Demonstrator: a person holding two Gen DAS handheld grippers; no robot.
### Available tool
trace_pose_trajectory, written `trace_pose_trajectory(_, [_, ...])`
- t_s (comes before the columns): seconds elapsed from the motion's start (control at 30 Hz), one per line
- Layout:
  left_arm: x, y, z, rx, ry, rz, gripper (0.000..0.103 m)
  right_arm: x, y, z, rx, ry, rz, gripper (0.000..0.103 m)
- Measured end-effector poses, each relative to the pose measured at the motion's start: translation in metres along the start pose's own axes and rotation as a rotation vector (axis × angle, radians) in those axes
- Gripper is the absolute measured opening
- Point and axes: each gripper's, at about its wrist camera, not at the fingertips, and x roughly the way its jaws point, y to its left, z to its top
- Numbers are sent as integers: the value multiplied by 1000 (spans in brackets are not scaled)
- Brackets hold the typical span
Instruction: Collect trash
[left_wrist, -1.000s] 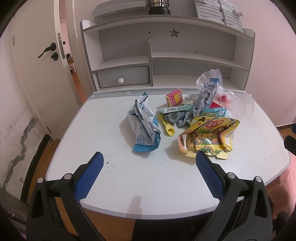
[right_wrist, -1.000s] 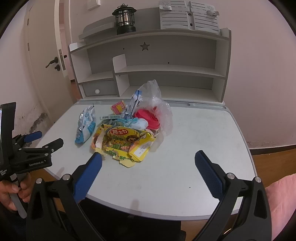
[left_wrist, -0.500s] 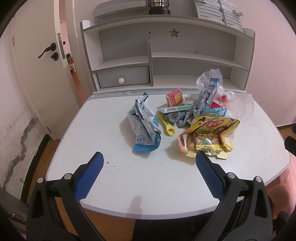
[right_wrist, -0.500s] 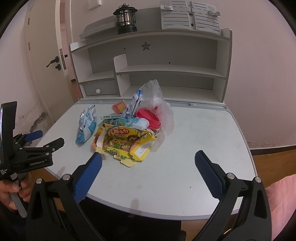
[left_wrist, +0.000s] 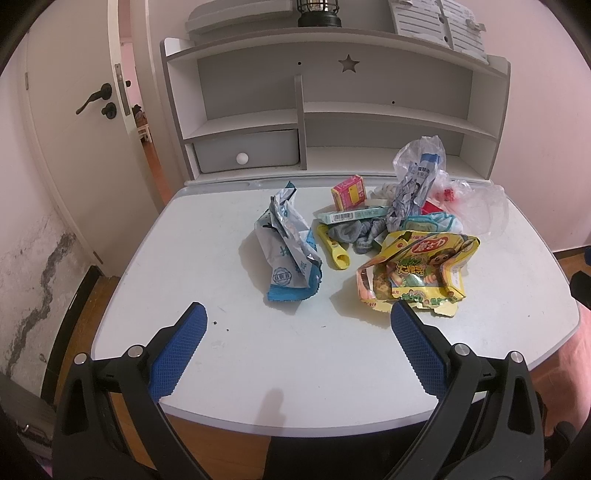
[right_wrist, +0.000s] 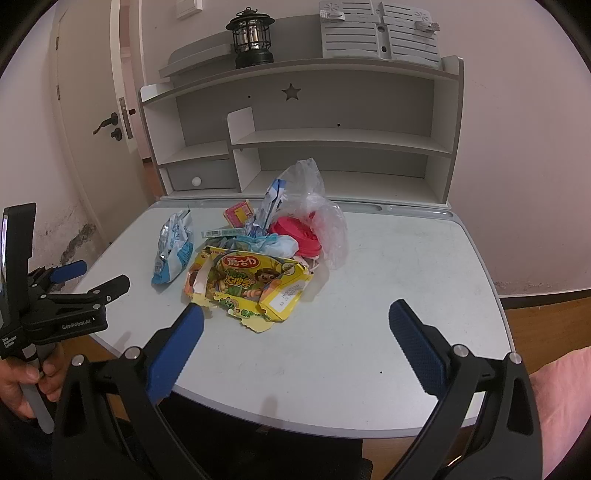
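A heap of trash lies mid-desk: a torn yellow snack box (left_wrist: 417, 273) (right_wrist: 247, 284), a crumpled blue-and-white wrapper (left_wrist: 288, 247) (right_wrist: 173, 247), a small pink box (left_wrist: 349, 191) (right_wrist: 239, 213), a clear plastic bag (left_wrist: 476, 206) (right_wrist: 321, 218), a red lid (right_wrist: 295, 232), a grey sock (left_wrist: 351, 232) and a yellow tool (left_wrist: 334, 251). My left gripper (left_wrist: 295, 325) hangs open over the desk's near edge, short of the wrapper. My right gripper (right_wrist: 295, 321) is open too, just in front of the yellow box. Neither holds anything.
The white desk (left_wrist: 258, 354) carries a shelf hutch (left_wrist: 332, 110) with a drawer (left_wrist: 245, 151) and a lantern (right_wrist: 251, 40) on top. A door (left_wrist: 74, 122) stands at left. A hand (right_wrist: 22, 384) holds the left gripper (right_wrist: 70, 291) beside the desk's left edge.
The right wrist view has shifted slightly, with the trash sitting a little lower and closer. The left gripper has stayed still.
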Motion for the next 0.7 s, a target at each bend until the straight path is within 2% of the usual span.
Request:
trace_pose_trajectory(0.4, [10,11,4,-25,20,-4,97,7,-7,-2,2,21,-6,97])
trace_pose_trajectory(0.57, [49,24,26,-65,69,-17,97,22,-21,-6,23,58,-17,97])
trace_pose_trajectory(0.7, [91,29,47,-123,142,-83,97,38,-35,-9,51,89,-26,97])
